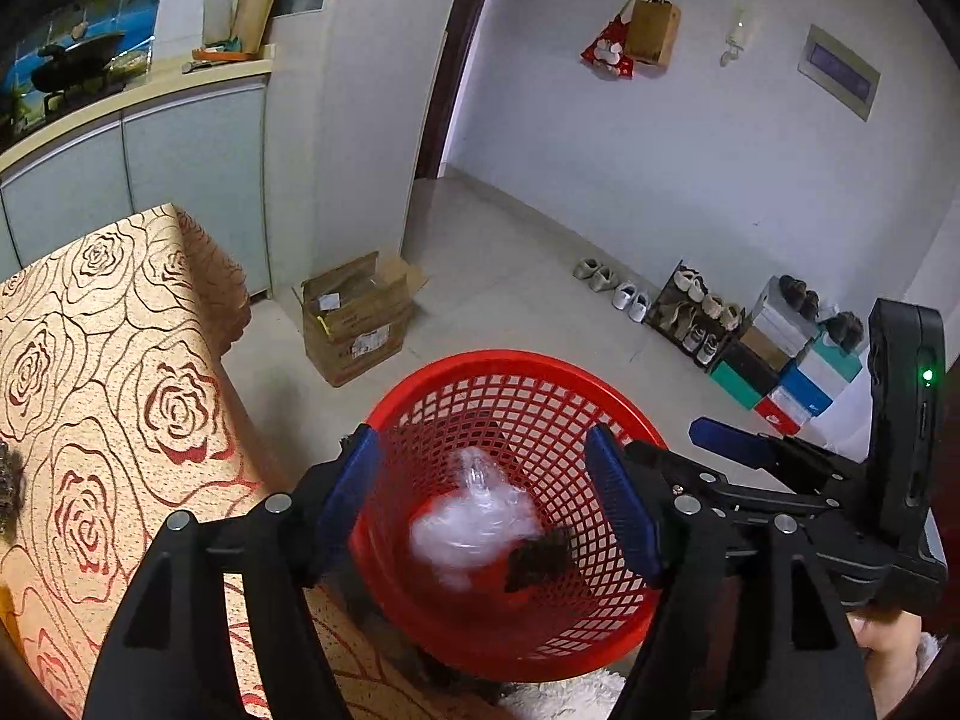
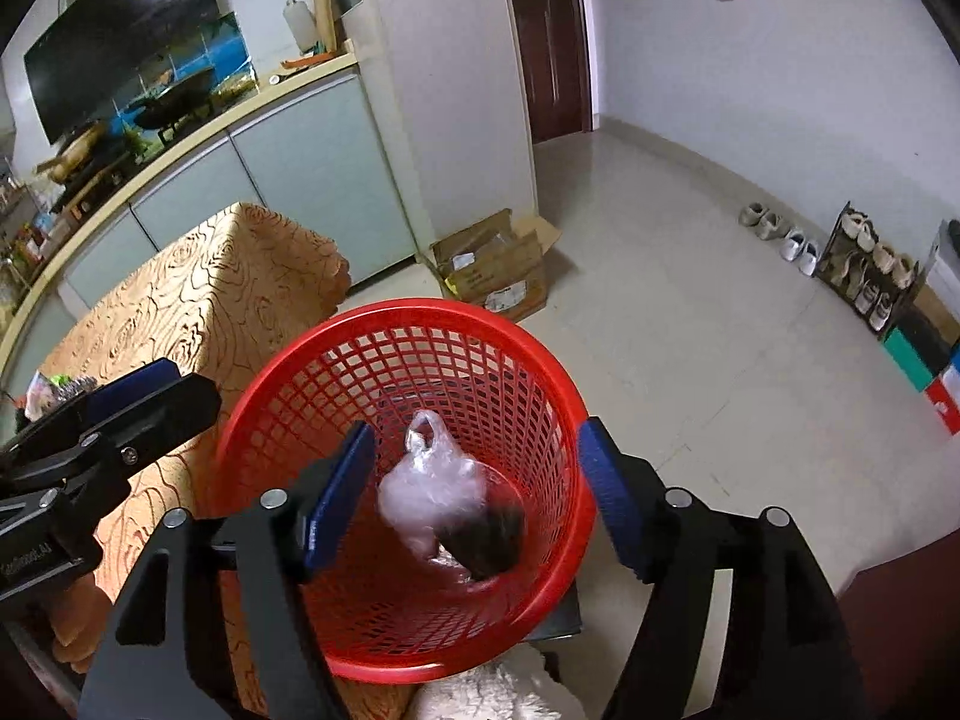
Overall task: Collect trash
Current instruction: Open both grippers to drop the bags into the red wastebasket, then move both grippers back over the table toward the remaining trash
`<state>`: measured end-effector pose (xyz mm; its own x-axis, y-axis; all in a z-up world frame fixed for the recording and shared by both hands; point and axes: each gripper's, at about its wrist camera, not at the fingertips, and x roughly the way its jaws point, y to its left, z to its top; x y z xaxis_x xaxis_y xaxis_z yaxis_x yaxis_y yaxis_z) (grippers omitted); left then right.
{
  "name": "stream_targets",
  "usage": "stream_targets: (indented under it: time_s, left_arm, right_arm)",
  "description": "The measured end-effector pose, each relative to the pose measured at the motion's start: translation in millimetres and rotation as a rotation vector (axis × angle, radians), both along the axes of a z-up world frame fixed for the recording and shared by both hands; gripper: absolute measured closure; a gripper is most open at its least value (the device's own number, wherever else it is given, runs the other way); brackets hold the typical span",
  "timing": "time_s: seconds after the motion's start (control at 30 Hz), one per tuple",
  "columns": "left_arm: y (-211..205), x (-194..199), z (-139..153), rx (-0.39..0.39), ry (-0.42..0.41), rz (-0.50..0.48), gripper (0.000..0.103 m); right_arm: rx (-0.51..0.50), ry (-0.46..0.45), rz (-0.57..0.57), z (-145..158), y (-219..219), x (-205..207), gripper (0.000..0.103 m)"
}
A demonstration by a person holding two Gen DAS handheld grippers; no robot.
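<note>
Both over the red mesh basket [image 1: 510,516], pointing down into it.

Left hand-held gripper [image 1: 483,510]: jaws spread wide, blue pads [image 1: 351,495] apart, nothing pinched, only air and basket interior between them. Right hand-held gripper [image 2: 474,492]: same, jaws spread, blue pads [image 2: 609,495] clear of everything, nothing gripped.

Trash inside basket, low down near the bottom: crumpled clear plastic bag [image 1: 465,516], knotted top up, plus a dark fuzzy clump [image 1: 540,558] touching its right side. Both blurred; cannot tell whether resting on the bottom or in mid-air. Same pair in right wrist view: plastic bag [image 2: 429,489] left, dark clump [image 2: 486,540] lower right, touching.

Basket sits just off the near right corner of the surface [image 1: 108,396], rim close beside the cloth edge. Surface covered in gold cloth with red rose pattern. Small heap of other items at the left edge of the surface [image 2: 54,390], too small to identify.

Right hand-held gripper visible at the right of left wrist view [image 1: 780,462], green LED lit on its body, a hand [image 1: 888,648] under it. Left hand-held gripper at the left of right wrist view [image 2: 120,402].

Floor: open cardboard box [image 1: 357,318] beyond the basket against the wall corner, shoes and a shoe rack [image 1: 696,312] along the far wall, stacked shoe boxes [image 1: 786,372] beside it. White fluffy thing [image 2: 492,696] just below the basket, near side.
</note>
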<state>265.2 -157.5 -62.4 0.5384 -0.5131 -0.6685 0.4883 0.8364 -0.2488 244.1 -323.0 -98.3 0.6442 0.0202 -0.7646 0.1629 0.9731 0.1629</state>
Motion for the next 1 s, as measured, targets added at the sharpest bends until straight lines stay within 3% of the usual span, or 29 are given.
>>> stream_targets:
  time_s: [0.53,1.0]
  left_arm:
    - [57,-28,28,0.026,-0.104,0.124,0.026]
    - [139,-73,49,0.07,-0.183,0.283,0.023]
  right_arm:
    - [-0.038,-0.081,-0.003,30,27,-19,0.029]
    - [-0.064,-0.159,0.132,59,109,-26,0.023]
